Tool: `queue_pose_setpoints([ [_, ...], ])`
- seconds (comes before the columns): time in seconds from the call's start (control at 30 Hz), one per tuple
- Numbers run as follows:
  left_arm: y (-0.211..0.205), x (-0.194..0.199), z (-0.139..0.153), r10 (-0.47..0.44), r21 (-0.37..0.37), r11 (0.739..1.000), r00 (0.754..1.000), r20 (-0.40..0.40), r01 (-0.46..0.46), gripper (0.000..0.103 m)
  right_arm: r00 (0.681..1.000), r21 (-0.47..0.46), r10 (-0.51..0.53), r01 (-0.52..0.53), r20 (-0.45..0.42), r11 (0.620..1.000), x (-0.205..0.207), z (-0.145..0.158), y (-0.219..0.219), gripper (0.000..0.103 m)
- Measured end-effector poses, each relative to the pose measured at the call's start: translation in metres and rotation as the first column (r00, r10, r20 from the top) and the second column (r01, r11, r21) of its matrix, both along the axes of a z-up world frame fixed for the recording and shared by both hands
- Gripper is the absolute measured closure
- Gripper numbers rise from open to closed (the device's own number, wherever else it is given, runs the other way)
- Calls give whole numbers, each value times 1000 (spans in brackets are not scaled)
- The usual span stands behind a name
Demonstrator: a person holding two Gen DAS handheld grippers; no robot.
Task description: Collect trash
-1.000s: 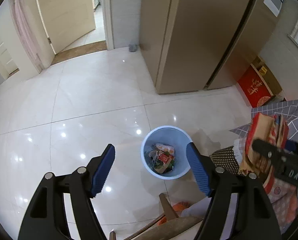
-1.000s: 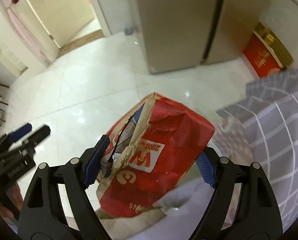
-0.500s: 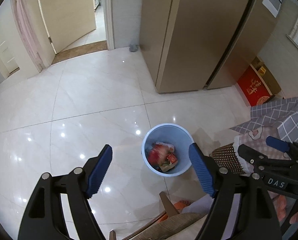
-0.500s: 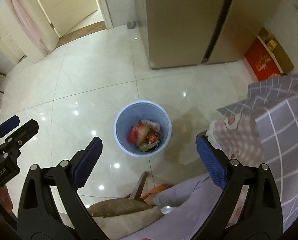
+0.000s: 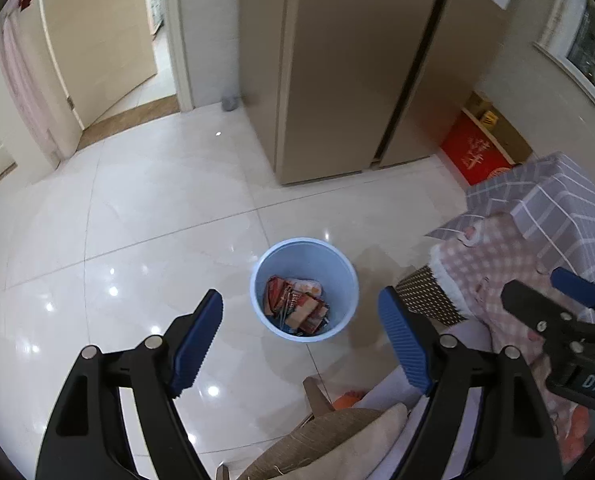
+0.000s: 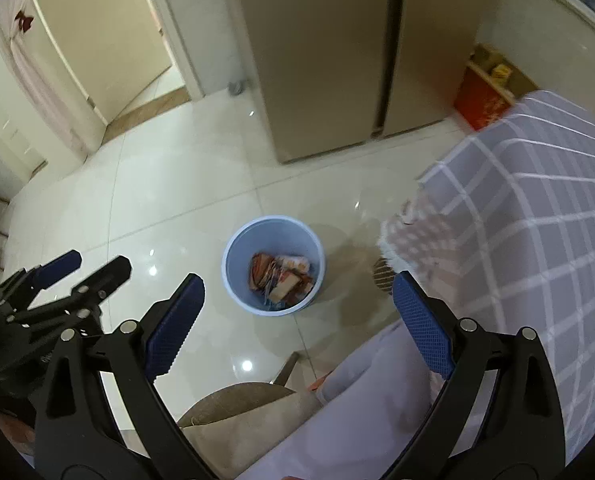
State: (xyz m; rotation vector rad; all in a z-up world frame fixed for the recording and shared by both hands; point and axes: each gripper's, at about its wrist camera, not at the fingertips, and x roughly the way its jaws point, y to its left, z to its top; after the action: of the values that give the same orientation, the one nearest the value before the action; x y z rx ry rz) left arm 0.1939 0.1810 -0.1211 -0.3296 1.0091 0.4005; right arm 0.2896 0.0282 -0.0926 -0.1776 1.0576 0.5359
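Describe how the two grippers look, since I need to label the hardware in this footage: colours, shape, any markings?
Both match. The left gripper and the right gripper have black plastic arms shaped like clamp jaws, with cut-out slots and silver rivets at the pivots. Each finger ends in a blue ribbed pad. Seen from the left wrist view, the right gripper carries white lettering reading "DAS". No cables show.

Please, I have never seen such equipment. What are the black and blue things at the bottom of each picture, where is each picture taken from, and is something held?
They are two hand-held grippers; a person carries one in each hand, with a camera on each. One picture looks along the left gripper, the other along the right gripper. Both are open and hold nothing. Below, on the tiled floor, stands a blue bin containing red wrappers. A checked cloth is at the right.
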Motion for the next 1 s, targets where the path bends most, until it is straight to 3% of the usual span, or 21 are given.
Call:
queue_pose_setpoints([
  [0.23, -40, -17, 18, -86, 16, 996, 993, 80, 85, 20, 990, 47, -105, 101, 94, 994, -33, 20, -47, 10],
  [0.53, -87, -47, 38, -215, 48, 977, 960, 180, 210, 18, 957, 115, -216, 196, 196, 974, -94, 38, -97, 10],
  [0.73, -110, -70, 53, -272, 84, 962, 931, 245, 259, 18, 921, 130, -276, 249, 275, 960, -128, 51, -117, 10],
  [1.0, -132, -108, 87, -329, 163, 944, 873, 360, 288, 16, 874, 198, -308, 249, 376, 948, -176, 77, -140, 9],
])
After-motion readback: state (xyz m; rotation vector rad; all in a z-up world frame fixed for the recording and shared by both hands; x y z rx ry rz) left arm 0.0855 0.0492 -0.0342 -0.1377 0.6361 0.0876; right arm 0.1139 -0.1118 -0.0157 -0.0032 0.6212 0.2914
